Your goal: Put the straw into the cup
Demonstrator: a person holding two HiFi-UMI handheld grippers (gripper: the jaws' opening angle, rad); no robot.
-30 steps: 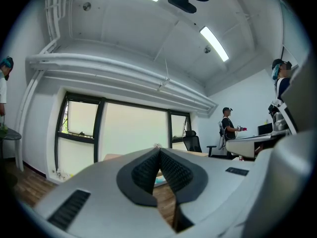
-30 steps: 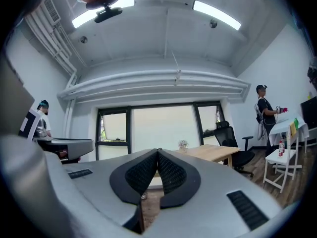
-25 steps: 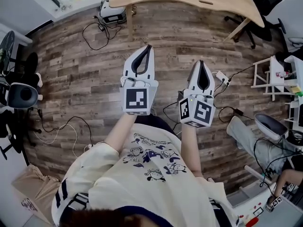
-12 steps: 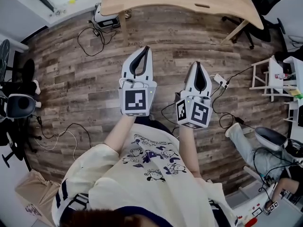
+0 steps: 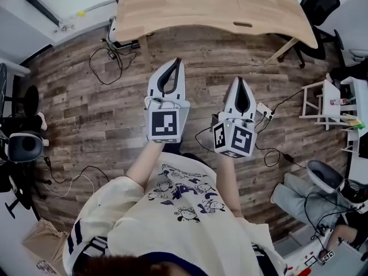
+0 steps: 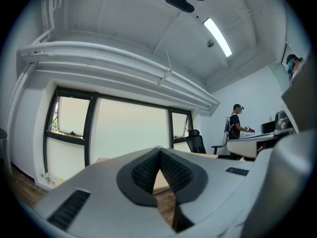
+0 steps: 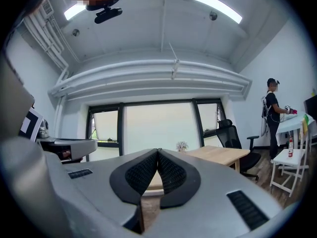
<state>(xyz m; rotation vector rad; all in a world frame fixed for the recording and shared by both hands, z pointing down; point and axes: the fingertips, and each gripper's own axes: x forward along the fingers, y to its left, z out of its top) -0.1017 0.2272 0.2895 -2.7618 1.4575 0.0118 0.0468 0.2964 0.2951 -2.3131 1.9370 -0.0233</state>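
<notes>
Neither a straw nor a cup shows in any view. In the head view my left gripper point(image 5: 179, 61) and right gripper point(image 5: 242, 80) are held side by side in front of my chest, above the wooden floor, both pointing toward a light wooden table point(image 5: 172, 10). Each one has its jaws closed tip to tip with nothing between them. The left gripper view shows its tips point(image 6: 159, 148) meeting against a big window; the right gripper view shows its tips point(image 7: 158, 150) meeting before the same window, with the table point(image 7: 218, 155) to the right.
Cables point(image 5: 118, 53) and a power strip point(image 5: 264, 109) lie on the floor. Office chairs point(image 5: 23, 145) stand at the left, a white rack point(image 5: 328, 99) at the right. Another person point(image 7: 272, 114) stands far right by a white desk. A dark chair point(image 5: 322, 4) sits beyond the table.
The table has slid further into the head view and nearer to the grippers. Both grippers keep their pose and stay shut.
</notes>
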